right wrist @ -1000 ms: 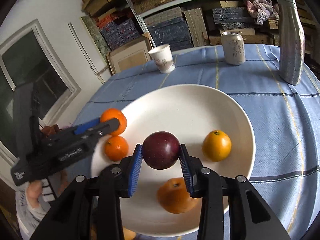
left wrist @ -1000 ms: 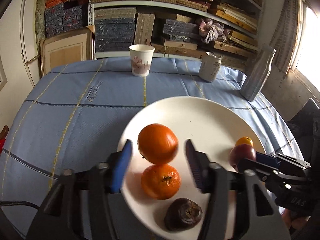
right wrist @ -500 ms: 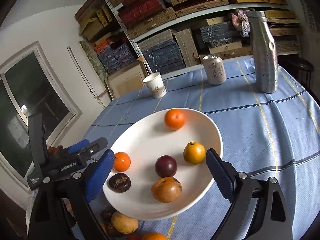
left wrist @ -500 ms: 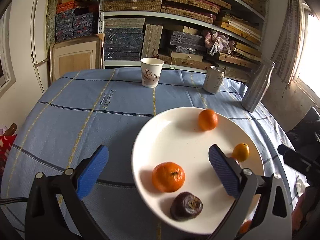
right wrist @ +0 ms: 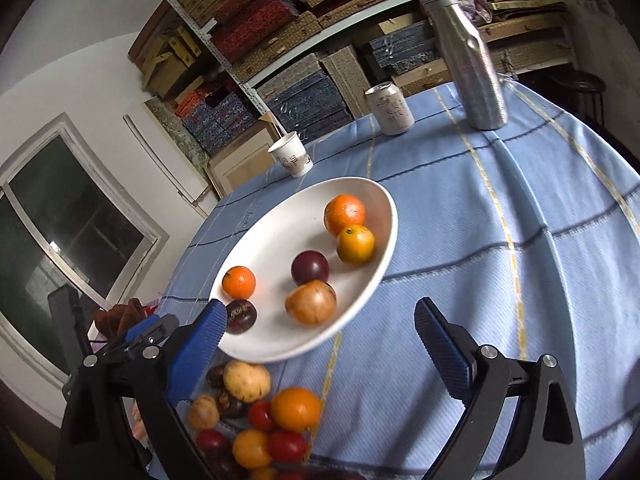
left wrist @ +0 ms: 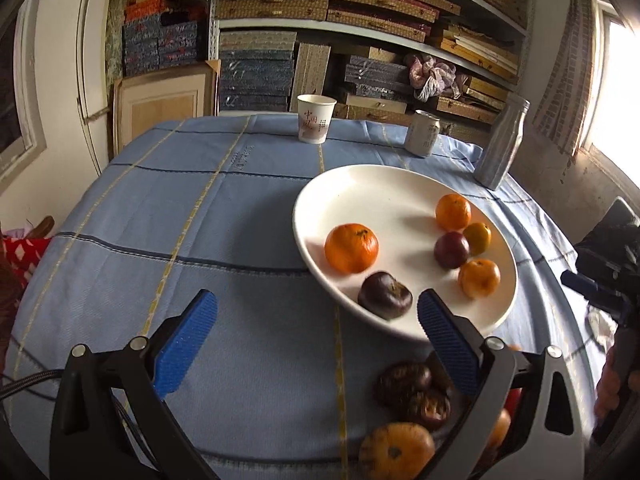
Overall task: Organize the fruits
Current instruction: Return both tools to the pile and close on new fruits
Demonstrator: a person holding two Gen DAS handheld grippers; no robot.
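The worktop (left wrist: 168, 216) carries a white plate (left wrist: 360, 188) toward its right side, with a cup (left wrist: 316, 118), a can (left wrist: 422, 133) and a metal bottle (left wrist: 502, 140) along the far edge. Six fruits lie on the plate: two oranges (left wrist: 351, 247), a small yellow-orange one, a red plum (left wrist: 451, 249), a brownish-orange fruit and a dark wrinkled fruit (left wrist: 385, 295) at the near rim. A pile (right wrist: 260, 420) of unsorted fruit sits at the near edge of the worktop, just in front of the plate.

By my reading, the step in hand is the return between placements: both grippers are empty and drawn back toward the pile, so the next move calls for choosing one fruit from the pile and lowering over it.

The left gripper (left wrist: 316, 344) has its fingers (left wrist: 186, 340) spread wide with nothing between them but cloth; the jaws have just been opening. The plate's near rim and the dark fruit lie just beyond its right finger, and the pile lies below and right of that finger, partly hidden by it.

The right gripper (right wrist: 320, 350) is likewise spread wide and empty, its jaws having just been opening. Its left finger (right wrist: 196, 350) overlaps the plate's near rim in view; the pile sits close below it, nearer the camera.
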